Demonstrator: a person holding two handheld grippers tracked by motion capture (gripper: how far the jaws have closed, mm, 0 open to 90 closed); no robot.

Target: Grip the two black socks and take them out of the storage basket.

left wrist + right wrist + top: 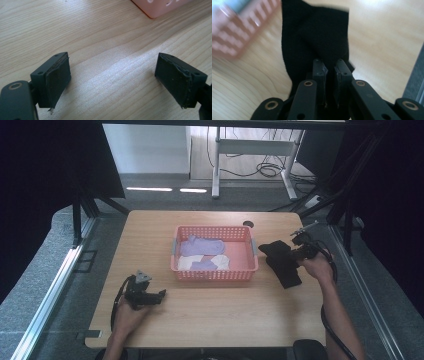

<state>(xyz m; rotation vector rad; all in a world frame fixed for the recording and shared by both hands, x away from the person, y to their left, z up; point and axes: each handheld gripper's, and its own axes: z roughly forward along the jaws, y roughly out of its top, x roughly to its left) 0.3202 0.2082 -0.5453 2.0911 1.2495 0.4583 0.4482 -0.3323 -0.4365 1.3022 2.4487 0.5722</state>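
Note:
A black sock [282,265] lies on the table just right of the pink basket [215,275]. My right gripper [292,252] is at its far end, low over the wood. In the right gripper view the jaws [330,66] stand nearly together, a narrow slit between the pads, and the black sock [317,32] bunches up into their tips. My left gripper [159,295] rests on the table near the front left. In its own view the left gripper [112,80] is open wide, with only bare wood between the pads.
The basket holds a purple sock [200,246], a white one [190,262] and another small purple piece [205,265]. A corner of the basket [160,7] shows ahead of the left jaws. A round cable hole [248,224] sits behind the basket.

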